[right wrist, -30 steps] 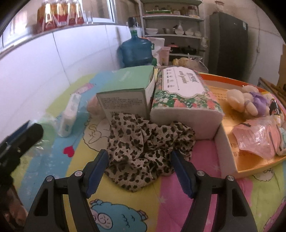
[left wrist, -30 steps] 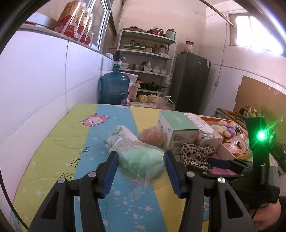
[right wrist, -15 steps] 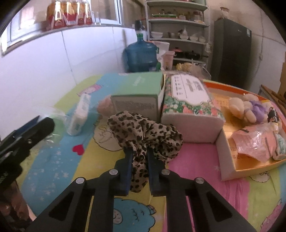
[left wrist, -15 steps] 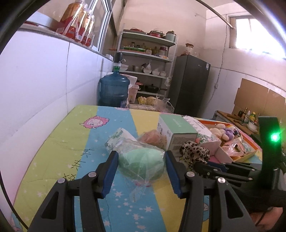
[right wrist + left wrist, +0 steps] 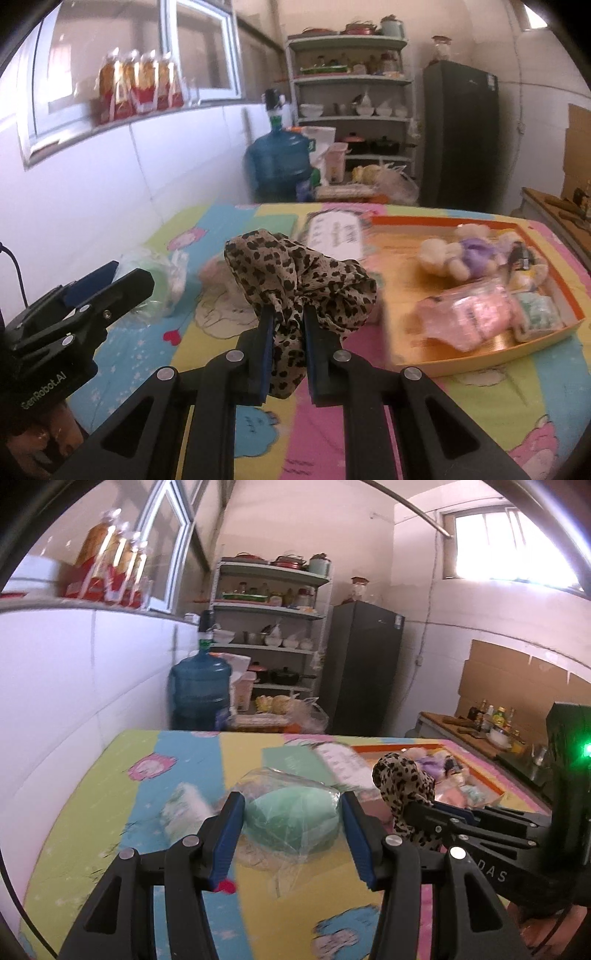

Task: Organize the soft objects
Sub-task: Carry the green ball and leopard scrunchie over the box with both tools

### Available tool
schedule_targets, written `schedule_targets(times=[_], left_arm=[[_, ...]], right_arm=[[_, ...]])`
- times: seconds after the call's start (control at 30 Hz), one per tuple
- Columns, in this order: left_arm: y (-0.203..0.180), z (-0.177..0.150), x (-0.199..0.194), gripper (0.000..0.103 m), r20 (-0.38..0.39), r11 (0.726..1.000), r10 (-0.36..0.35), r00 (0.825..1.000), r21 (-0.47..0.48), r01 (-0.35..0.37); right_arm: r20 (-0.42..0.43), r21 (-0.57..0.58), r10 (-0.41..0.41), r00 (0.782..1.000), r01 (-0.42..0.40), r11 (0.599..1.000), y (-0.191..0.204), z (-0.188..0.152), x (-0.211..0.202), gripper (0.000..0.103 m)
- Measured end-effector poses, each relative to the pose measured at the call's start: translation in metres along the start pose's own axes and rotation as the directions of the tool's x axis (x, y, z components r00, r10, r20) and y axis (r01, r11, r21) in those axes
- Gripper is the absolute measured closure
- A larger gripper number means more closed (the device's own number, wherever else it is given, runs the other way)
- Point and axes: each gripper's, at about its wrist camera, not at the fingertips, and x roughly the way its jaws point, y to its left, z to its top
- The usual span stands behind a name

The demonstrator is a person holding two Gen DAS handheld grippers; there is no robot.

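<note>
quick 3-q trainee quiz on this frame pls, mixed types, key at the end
1. True or false: the right hand-held gripper is shut on the leopard cloth.
2. What sits between the left hand-held gripper's pads? A) plush toy B) green bundle in plastic C) tissue pack
3. Fill in: the plush toy lies in the orange ____.

Key: 1 true. 2 B, the green bundle. 3 tray.

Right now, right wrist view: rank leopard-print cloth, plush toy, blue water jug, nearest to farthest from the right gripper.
1. leopard-print cloth, clamped in the right gripper.
2. plush toy, right, inside the orange tray.
3. blue water jug, beyond the table's far edge, by the shelves.
</note>
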Motion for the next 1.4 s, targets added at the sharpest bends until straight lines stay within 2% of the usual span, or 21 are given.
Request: schedule_targets(times=[0.53,0.77,1.07,1.4], left_arm=[[-0.107,0.044,0.049,0.049,0.031,0.994,-0.068,0.997,0.090,0.065],[-0.150,0.055,0.080,0.049,0.012,0.990,-0.088,0.996,0.114,0.086],[-0.191,0.055,0.125,0.049,-0.043,0.987,-0.082,0.996,0.135,0.087],[-0.205,0.047,0.172,0.049,-0.109,0.989,-0.039,0.993,0.136,0.054]], right_arm=[[0.107,0.085,-0.101,0.989,0.092,0.992,-0.108,0.022,-0.052,0.088],[0.119,0.121,-0.131,0.984,0.116,0.986,-0.161,0.028,-0.060,0.088],[0.098,0.157,-0.159,0.982,0.143,0.977,-0.219,0.030,-0.054,0.088],[0.043,0.201,-0.155,0.987,0.143,0.969,-0.267,0.026,-0.023,0.087]])
